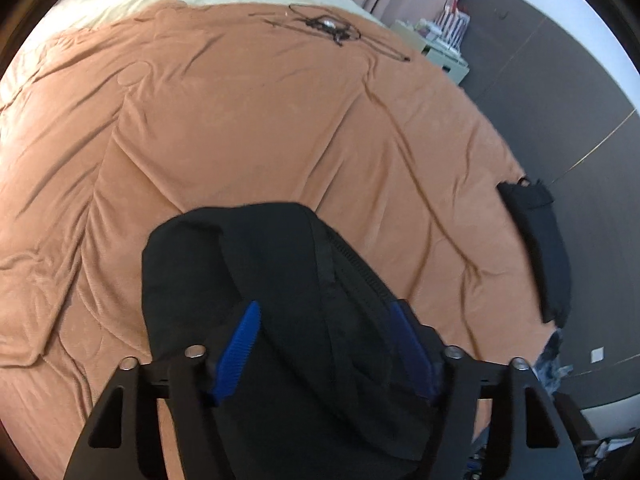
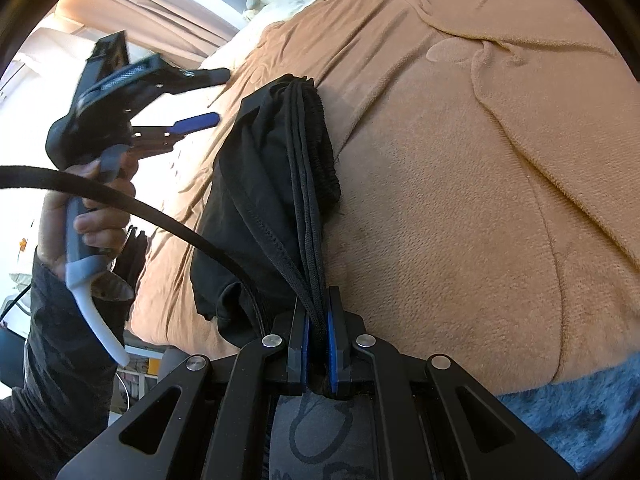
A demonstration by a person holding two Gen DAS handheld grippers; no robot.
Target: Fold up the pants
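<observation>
Pants [image 2: 276, 184]: black, bunched into a folded bundle that hangs across the centre-left of the right wrist view, with the ribbed waistband at the upper end resting on the blanket. In the left wrist view they fill the lower centre [image 1: 280, 300].

Right gripper [image 2: 319, 354]: bottom centre of its own view, jaws closed tight on the gathered edges of the pants, blue pads pressed against the cloth on both sides.

Left gripper [image 1: 326, 344]: bottom centre of its own view, jaws spread apart with the black cloth lying between and over them. In the right wrist view it sits at upper left [image 2: 208, 96], fingers parted and clear of the pants, so it seems to be holding nothing.

Left hand [image 2: 92, 208]: wrapped around the grey handle of the left gripper, left edge of the right wrist view.

Blanket [image 1: 240, 120]: orange-brown, wrinkled, covering the bed under the pants.

Second dark garment [image 1: 540, 240]: lying at the blanket's right edge in the left wrist view, well apart from the pants.

Cable [image 2: 120, 200]: black, arcing across the left of the right wrist view.
</observation>
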